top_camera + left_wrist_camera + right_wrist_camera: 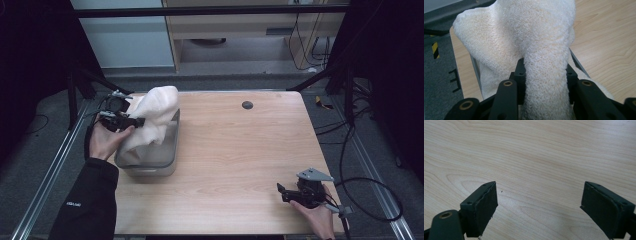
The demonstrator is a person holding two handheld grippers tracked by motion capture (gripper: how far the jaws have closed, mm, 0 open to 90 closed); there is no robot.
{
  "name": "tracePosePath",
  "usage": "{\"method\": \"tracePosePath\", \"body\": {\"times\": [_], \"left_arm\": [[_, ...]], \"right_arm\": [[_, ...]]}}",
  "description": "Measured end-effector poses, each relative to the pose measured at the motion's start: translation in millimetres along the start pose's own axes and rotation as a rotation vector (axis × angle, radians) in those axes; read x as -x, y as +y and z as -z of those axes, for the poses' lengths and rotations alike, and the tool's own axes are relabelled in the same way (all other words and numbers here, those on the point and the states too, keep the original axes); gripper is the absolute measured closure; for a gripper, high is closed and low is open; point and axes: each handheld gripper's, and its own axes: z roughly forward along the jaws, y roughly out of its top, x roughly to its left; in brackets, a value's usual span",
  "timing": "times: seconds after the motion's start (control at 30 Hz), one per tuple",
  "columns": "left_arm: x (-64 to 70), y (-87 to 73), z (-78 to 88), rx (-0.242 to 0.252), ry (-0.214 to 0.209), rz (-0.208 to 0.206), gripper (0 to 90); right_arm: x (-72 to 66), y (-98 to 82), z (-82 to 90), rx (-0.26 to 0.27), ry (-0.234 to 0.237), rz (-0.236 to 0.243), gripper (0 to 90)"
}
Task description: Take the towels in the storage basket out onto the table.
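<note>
left gripper [134, 121] jaws clamp the white towel [544, 82] above the grey bin [170, 160] (weave visible close up); right gripper [539, 207] jaws gape wide over bare worktop [536, 157].

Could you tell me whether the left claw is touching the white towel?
Touching: the left gripper view shows the left claw pinching a fold of the white towel between both jaws.

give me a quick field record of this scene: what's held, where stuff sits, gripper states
work in hand: lifting a white towel out of a grey bin
left gripper: shut on a bunched fold of the towel
towel: partly raised, lower part in the bin
bin: near the table's left edge
right gripper: open, nothing between its jaws, over bare wood
table: light wood, dark round spot near the far edge
</note>
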Motion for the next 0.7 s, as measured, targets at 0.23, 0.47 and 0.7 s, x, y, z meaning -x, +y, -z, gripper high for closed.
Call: {"method": "tracePosePath", "body": {"times": [0.23, 0.47, 0.7], "left_arm": [[8.7, 5.9, 9.6, 0.020, -0.017, -0.027, 65.8], [22.4, 12.6, 22.6, 0.037, -0.040, -0.067, 65.8], [41.9, 19.2, 37.1, 0.060, -0.063, -0.124, 65.8]], "right_arm": [[-0.8, 0.2, 0.2, -0.003, 0.007, -0.008, 13.5], [-0.7, -0.1, -0.6, 0.000, 0.002, 0.003, 13.2], [-0.6, -0.2, -0.1, 0.008, -0.001, 0.007, 13.2]]}}
